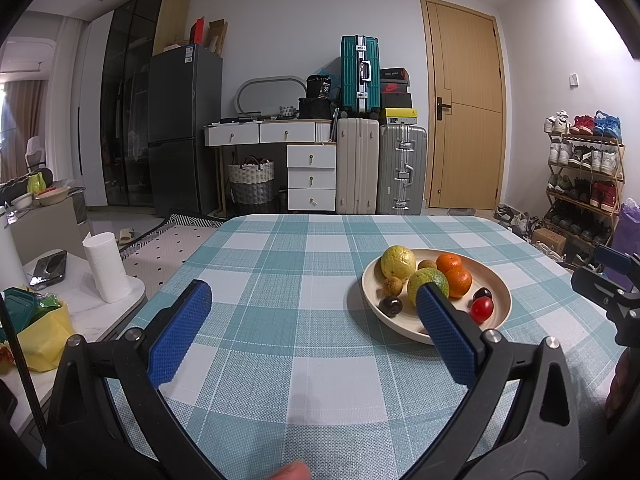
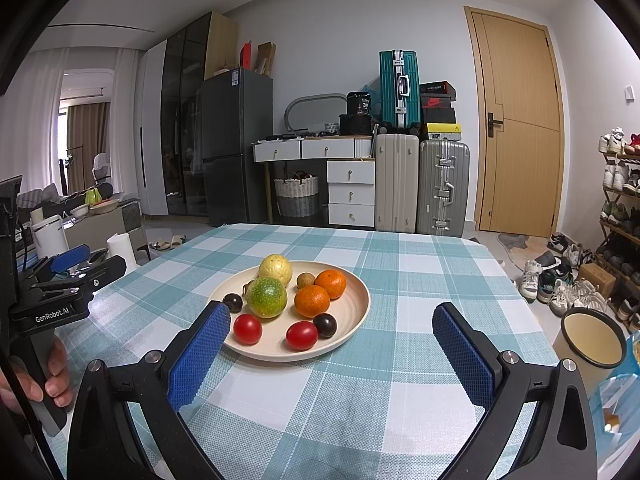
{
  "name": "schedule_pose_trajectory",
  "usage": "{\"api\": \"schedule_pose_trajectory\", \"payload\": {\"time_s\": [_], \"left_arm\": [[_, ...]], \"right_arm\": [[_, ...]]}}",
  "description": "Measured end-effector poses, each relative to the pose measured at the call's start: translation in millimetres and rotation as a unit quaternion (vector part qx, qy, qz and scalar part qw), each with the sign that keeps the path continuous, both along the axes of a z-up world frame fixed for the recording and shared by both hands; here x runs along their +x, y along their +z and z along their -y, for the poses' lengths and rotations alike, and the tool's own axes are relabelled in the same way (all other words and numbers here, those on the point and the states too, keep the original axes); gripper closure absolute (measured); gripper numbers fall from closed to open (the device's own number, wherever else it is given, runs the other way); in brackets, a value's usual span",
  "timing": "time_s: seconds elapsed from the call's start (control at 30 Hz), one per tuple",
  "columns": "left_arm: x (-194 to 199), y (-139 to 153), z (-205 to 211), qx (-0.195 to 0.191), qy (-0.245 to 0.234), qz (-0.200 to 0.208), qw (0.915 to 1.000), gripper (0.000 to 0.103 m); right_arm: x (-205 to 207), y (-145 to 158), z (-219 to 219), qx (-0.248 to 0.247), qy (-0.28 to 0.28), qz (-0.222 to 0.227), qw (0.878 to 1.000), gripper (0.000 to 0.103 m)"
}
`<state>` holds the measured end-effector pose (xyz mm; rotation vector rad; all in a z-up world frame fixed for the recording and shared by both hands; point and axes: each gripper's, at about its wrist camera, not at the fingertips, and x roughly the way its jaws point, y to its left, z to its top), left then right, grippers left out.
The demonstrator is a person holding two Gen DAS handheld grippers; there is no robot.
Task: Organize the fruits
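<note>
A cream plate [image 2: 356, 304] sits on the checked tablecloth [image 2: 360, 400] and holds several fruits: a yellow round fruit [image 2: 275, 269], a green-yellow one [image 2: 266, 297], two oranges [image 2: 312, 300], two red tomatoes [image 2: 301, 335], dark plums [image 2: 325, 325] and small brown longans [image 2: 306, 279]. The plate also shows in the left wrist view [image 1: 502, 292]. My right gripper [image 2: 332, 316] is open and empty, just short of the plate. My left gripper [image 1: 314, 296] is open and empty, left of the plate, its right finger [image 1: 444, 332] overlapping the plate's near rim.
A cream mug [image 2: 592, 340] stands at the table's right edge beside a blue packet [image 2: 618, 400]. A paper towel roll [image 1: 106, 266] stands on a side table to the left. Suitcases, drawers, a door and a shoe rack [image 1: 584, 172] lie beyond the table.
</note>
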<state>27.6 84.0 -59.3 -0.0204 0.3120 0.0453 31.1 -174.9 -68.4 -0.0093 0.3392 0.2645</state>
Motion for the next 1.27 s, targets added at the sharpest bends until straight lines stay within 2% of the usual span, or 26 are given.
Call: {"api": "schedule_pose_trajectory", "payload": {"time_s": [1.27], "left_arm": [[1.4,-1.0,-0.6,0.0,-0.001,0.0,1.0,0.001]], "right_arm": [[0.5,1.2,0.6,0.001,0.0,-0.002,1.0,0.0]]}}
